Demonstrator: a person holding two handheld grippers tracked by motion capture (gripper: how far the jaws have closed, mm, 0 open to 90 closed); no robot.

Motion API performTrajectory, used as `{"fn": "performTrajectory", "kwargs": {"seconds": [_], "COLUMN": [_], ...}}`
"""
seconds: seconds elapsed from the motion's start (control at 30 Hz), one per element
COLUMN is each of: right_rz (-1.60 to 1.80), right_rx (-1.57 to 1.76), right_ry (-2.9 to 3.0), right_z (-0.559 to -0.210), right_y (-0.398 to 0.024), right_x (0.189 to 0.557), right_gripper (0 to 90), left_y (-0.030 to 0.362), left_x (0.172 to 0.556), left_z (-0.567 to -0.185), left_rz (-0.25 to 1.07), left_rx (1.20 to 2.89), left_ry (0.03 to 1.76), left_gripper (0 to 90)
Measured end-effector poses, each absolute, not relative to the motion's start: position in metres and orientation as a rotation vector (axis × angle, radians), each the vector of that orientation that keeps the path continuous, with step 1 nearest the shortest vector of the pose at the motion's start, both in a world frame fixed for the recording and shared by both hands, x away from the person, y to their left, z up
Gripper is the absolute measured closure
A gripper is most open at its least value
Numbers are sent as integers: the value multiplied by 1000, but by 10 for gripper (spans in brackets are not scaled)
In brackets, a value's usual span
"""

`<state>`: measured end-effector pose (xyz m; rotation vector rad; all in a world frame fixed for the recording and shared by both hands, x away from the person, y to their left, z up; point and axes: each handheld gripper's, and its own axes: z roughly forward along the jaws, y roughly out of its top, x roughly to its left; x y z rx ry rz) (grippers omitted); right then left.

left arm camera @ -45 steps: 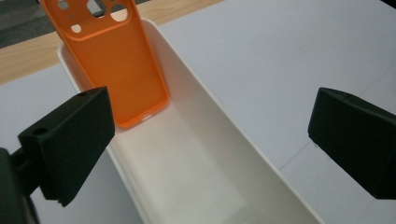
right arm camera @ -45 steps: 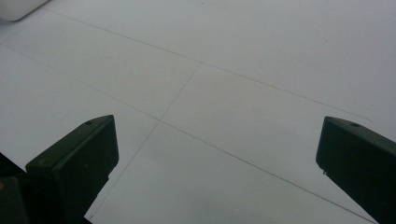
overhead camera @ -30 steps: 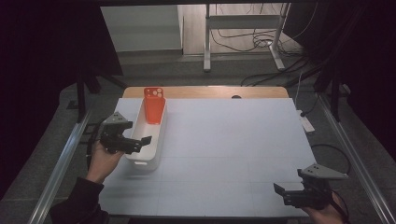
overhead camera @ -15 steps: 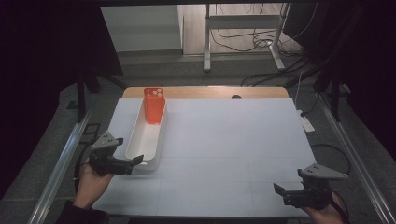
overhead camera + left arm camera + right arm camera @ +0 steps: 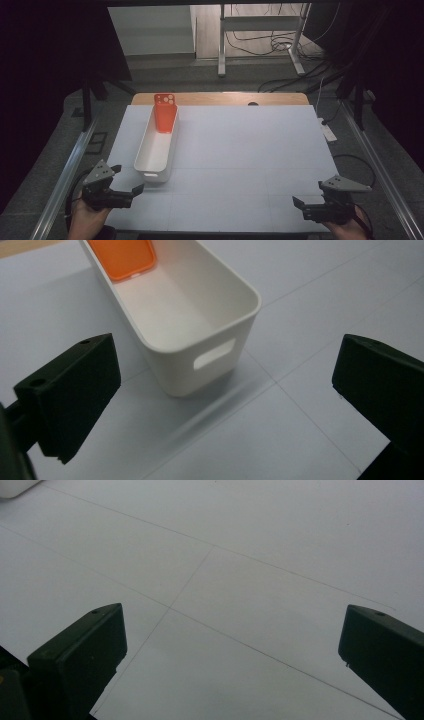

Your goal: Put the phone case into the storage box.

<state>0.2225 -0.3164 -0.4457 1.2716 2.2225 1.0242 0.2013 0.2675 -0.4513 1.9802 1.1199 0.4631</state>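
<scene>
The left gripper is hovering with its fingers spread wide, pinching nothing, just off the near end of a white plastic bin. In the left gripper view, the bin's handle slot is facing the open fingers, straight ahead and near. The bin is lying on the white desk with its long axis running away from the person. An orange phone case is standing tilted against the bin's far end, well beyond the fingers along that axis. The right gripper, fingers also spread and empty, is resting well apart from the bin, so the left hand is judged far nearer to the case.
</scene>
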Motion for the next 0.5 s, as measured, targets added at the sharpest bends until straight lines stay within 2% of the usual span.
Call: {"fn": "performTrajectory", "kwargs": {"seconds": [0.5], "right_rz": [1020], "right_rx": [1271], "right_ry": [2225], "right_z": [-446], "right_y": [-316], "right_x": [223], "right_gripper": [0], "left_y": [271], "left_x": [187], "left_z": [-465], "left_rz": [463], "left_rx": [2002], "left_ry": [1121], "left_gripper": [0]}}
